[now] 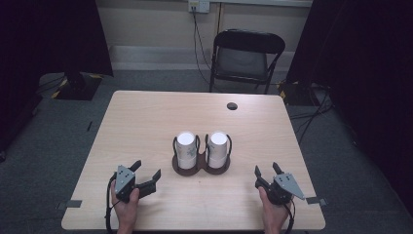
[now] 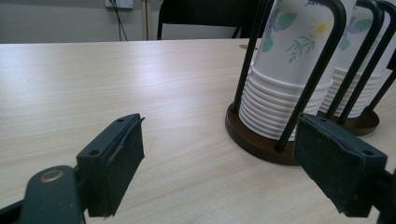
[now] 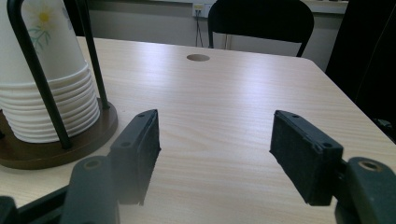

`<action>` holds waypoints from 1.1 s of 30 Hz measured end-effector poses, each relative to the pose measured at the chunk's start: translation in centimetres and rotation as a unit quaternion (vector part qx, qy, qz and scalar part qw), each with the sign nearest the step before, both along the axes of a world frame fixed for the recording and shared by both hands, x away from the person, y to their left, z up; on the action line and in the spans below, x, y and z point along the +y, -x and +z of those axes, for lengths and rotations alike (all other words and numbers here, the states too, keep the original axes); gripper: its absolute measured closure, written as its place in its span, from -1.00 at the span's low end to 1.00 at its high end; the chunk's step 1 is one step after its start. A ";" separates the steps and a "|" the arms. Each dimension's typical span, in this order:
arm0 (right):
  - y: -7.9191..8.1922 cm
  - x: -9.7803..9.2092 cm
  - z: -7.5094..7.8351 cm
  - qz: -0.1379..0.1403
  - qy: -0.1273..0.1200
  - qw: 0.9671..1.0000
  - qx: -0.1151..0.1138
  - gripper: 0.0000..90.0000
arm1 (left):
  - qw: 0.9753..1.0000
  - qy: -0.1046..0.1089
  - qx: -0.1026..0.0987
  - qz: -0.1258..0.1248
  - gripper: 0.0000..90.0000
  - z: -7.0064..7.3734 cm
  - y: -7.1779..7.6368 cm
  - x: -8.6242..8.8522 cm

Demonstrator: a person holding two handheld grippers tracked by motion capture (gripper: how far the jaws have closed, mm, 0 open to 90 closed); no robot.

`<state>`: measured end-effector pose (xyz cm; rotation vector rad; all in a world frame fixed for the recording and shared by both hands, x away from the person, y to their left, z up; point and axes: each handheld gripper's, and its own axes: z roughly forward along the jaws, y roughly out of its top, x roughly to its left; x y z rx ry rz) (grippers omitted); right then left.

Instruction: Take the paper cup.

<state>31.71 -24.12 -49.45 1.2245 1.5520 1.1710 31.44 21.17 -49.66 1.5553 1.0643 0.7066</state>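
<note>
Left gripper [image 1: 146, 171] spread wide, empty, right gripper [image 1: 266, 170] likewise, seemingly clear of cup holder [image 1: 200, 165]

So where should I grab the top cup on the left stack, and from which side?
Grip the top cup by its upturned base, coming straight down from above. The cups sit nested upside down inside the holder, whose black wire loops flank the stack's sides, so the top is probably the easiest way in. The open left gripper is nearest.

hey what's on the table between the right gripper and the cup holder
Nothing: between the right gripper and the cup holder lies bare table, as the high view shows.
</note>
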 end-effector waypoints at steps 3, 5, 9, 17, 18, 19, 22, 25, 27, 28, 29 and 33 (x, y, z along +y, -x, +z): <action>0.0 0.1 0.0 -0.004 0.003 1.000 0.000 -0.29 | 1.000 -0.001 0.000 0.000 -0.64 0.0 0.0 0.0; 0.0 0.1 0.0 -0.005 0.005 1.000 0.003 -0.32 | 1.000 0.000 0.000 0.000 -0.64 0.0 0.0 0.0; -0.1 0.1 0.0 -0.008 0.003 1.000 0.007 -0.35 | 1.000 -0.001 0.000 0.001 -0.64 0.0 0.0 0.0; -0.5 0.3 0.1 0.003 -0.017 1.000 0.024 -0.38 | 1.000 0.003 -0.001 0.003 -0.64 0.0 0.0 0.0; -0.6 0.4 0.2 0.008 -0.020 0.999 0.025 -0.38 | 1.000 0.003 -0.001 0.004 -0.64 0.0 0.0 0.0; -0.6 0.6 0.3 0.011 -0.017 0.999 0.028 -0.39 | 1.000 0.004 0.000 0.003 -0.64 0.0 0.0 0.0; -0.7 1.0 0.7 0.020 -0.020 0.999 0.033 -0.42 | 1.000 0.005 0.000 0.002 -0.64 0.0 0.0 0.0; -0.7 1.3 1.0 0.030 -0.025 0.999 0.036 -0.43 | 1.000 0.003 -0.002 0.004 -0.65 0.0 0.1 0.0; -0.7 1.5 1.2 0.035 -0.028 0.998 0.039 -0.46 | 1.000 0.005 0.000 0.005 -0.65 0.0 0.0 0.0; -0.7 1.6 1.4 0.042 -0.029 0.998 0.039 -0.46 | 1.000 0.005 0.000 0.004 -0.65 0.0 0.0 0.1; -0.6 1.8 1.6 0.044 -0.027 0.998 0.040 -0.47 | 1.000 0.006 0.002 0.005 -0.65 0.0 0.0 0.1; -0.8 2.4 2.1 0.064 -0.028 0.997 0.035 -0.46 | 1.000 0.020 0.013 0.017 -0.65 0.0 -0.2 0.4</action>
